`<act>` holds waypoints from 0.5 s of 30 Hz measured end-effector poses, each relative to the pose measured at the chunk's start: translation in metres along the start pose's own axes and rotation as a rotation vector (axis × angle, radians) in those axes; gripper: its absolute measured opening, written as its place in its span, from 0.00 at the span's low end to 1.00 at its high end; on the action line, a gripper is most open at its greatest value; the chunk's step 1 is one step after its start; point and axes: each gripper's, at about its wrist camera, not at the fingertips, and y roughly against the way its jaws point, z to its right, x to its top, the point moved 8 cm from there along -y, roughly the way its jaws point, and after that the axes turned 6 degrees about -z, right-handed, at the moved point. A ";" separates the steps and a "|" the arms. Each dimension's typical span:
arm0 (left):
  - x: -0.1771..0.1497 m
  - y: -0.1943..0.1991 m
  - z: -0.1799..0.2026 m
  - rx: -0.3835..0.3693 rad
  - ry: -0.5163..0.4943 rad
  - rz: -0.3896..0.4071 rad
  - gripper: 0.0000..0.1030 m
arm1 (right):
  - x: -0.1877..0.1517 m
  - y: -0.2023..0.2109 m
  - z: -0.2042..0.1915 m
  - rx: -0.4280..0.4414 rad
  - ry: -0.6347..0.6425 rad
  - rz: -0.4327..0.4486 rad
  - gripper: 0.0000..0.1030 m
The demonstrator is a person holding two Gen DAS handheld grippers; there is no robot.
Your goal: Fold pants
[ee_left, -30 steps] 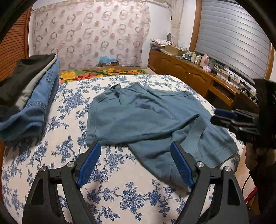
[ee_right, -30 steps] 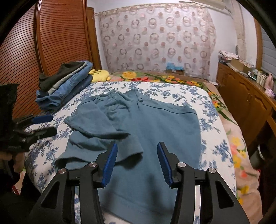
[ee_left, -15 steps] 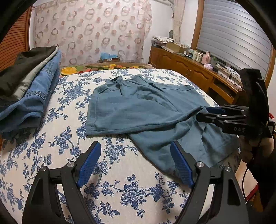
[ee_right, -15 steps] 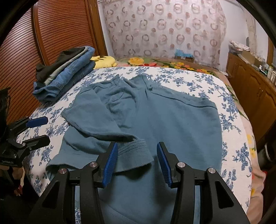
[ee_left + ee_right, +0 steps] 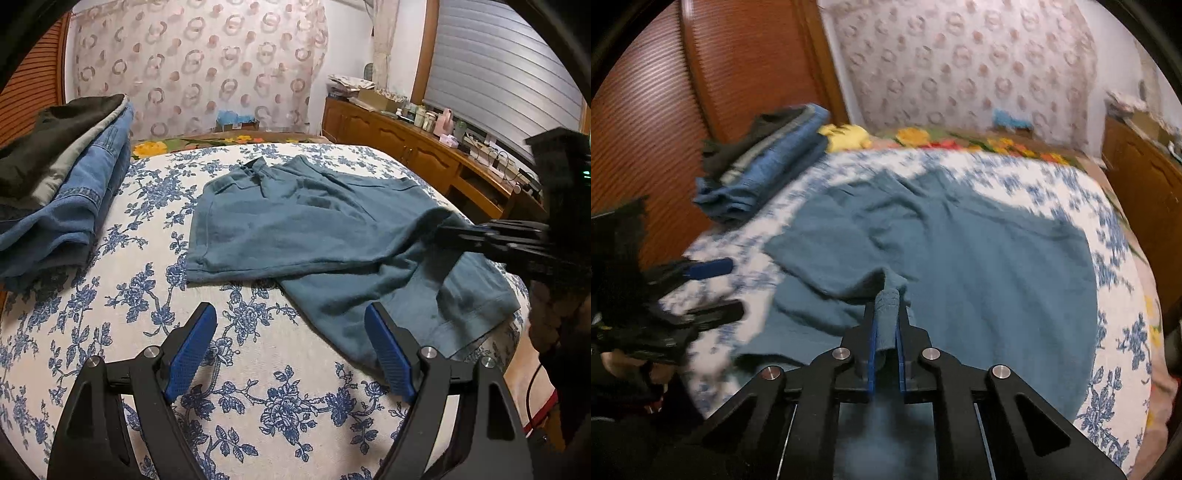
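Blue-green pants [image 5: 314, 229] lie spread on the flowered bedspread [image 5: 147, 295], waistband at the far end, one leg folded across the other. In the right wrist view the pants [image 5: 979, 266] fill the middle of the bed. My right gripper [image 5: 886, 306] has its jaws closing, and the pads press on a bunched fold of a leg hem, lifted slightly off the bed. From the left wrist view that gripper [image 5: 443, 232] enters from the right. My left gripper [image 5: 290, 314] stands open above the bedspread, just short of the near leg's edge, with nothing between its fingers.
A pile of folded jeans and dark clothes [image 5: 55, 192] sits at the bed's left side. A yellow soft toy [image 5: 849, 136] lies behind that pile. A wooden sideboard [image 5: 406, 147] with small items runs along the right wall. Slatted wooden doors [image 5: 646, 110] stand at the left.
My right gripper moved forward and went from open to shut on the hem of the folded-over leg, bunching and lifting it. The left gripper stayed open and hardly moved.
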 end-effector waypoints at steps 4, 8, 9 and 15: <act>0.000 0.008 0.003 -0.002 -0.001 0.021 0.81 | 0.003 0.026 -0.015 -0.001 0.019 0.073 0.06; 0.003 0.017 0.010 -0.011 -0.014 0.042 0.81 | -0.002 0.052 -0.019 -0.009 0.021 0.136 0.06; 0.003 0.019 0.012 -0.014 -0.018 0.046 0.81 | -0.004 0.057 -0.018 -0.017 0.020 0.146 0.06; 0.004 0.020 0.021 -0.027 -0.035 0.049 0.81 | -0.024 0.084 -0.007 -0.067 -0.026 0.179 0.06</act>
